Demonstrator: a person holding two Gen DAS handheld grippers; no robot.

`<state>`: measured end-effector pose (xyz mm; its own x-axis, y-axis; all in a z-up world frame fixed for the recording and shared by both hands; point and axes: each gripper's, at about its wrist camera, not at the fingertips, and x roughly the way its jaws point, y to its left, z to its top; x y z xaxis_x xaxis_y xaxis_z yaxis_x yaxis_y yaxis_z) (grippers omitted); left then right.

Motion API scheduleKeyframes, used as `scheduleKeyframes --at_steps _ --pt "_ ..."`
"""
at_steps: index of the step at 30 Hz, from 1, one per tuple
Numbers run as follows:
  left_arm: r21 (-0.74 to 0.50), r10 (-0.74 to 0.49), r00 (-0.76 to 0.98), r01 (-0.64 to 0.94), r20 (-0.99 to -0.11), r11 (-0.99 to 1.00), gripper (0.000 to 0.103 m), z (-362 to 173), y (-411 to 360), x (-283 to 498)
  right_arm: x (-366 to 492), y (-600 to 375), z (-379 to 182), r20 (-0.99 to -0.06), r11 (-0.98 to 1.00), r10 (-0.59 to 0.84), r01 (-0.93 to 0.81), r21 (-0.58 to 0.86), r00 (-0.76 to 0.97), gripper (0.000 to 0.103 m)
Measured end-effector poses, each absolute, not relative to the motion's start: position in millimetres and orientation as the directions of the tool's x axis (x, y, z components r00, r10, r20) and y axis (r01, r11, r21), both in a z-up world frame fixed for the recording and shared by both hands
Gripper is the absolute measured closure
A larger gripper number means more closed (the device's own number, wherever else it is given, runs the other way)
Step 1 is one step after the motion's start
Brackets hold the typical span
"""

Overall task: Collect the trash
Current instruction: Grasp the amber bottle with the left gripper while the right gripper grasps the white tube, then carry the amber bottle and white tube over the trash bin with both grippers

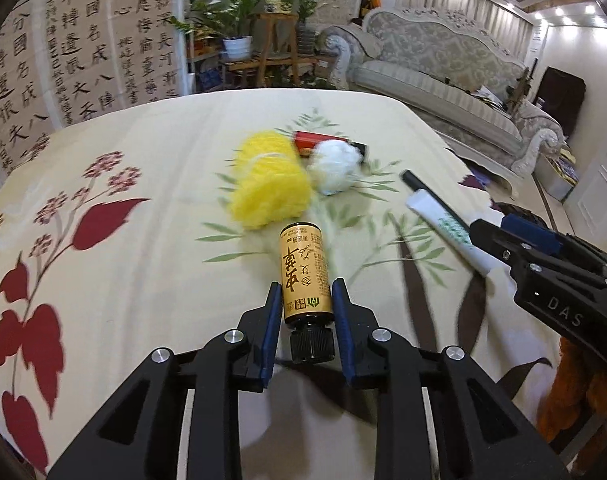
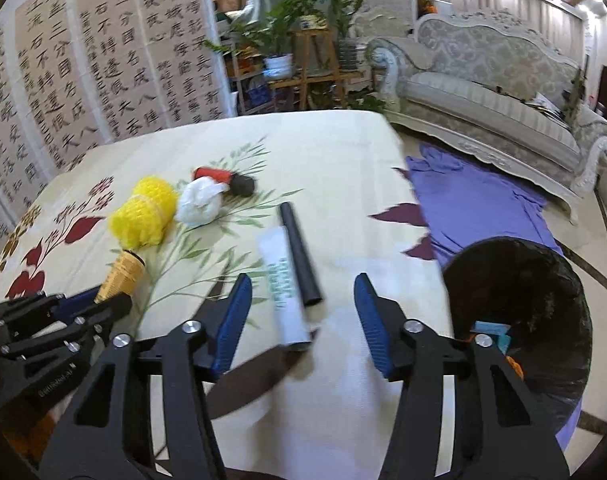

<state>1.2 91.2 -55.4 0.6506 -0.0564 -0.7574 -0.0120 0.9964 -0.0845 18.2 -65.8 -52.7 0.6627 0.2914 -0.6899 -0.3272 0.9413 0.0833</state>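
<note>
In the left wrist view my left gripper (image 1: 308, 290) is shut on a small amber bottle (image 1: 303, 268) with a black cap, held just above the floral tablecloth (image 1: 143, 168). From the right wrist view this bottle (image 2: 123, 272) sticks out of the left gripper (image 2: 91, 300) at the left edge. My right gripper (image 2: 303, 280) stands open over a white tube with green print (image 2: 283, 300) and a black stick (image 2: 297, 248). Both lie between the pads without touching them. A yellow mesh puff (image 1: 267, 180), a white crumpled wad (image 1: 335, 164) and a red and black item (image 1: 315, 140) lie farther back.
A bin lined with a black bag (image 2: 563, 280) stands on the floor beside the table's right edge, with some items inside. A purple cloth (image 2: 483, 196) lies on the floor before a pale sofa (image 2: 483, 92). Plants and calligraphy panels stand behind the table.
</note>
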Motion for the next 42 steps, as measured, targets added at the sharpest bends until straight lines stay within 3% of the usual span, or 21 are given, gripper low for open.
scheduleKeyframes --at_steps 21,32,42 --pt "-0.148 -0.059 0.650 -0.083 -0.758 0.985 0.077 -66.4 138.9 -2.4 42.3 -29.2 -71.3 -0.765 0.935 0.264 -0.349 0.054 0.588 0.063" --pt "-0.151 -0.062 0.652 -0.082 -0.755 0.985 0.077 -66.7 140.2 -2.6 42.7 -25.5 -73.6 -0.766 0.935 0.248 -0.352 0.030 0.594 0.085" --pt "-0.158 -0.057 0.672 -0.090 -0.738 0.983 0.077 -61.8 142.9 -5.9 28.7 -24.6 -68.0 -0.741 0.932 0.261 -0.361 0.027 0.618 0.087"
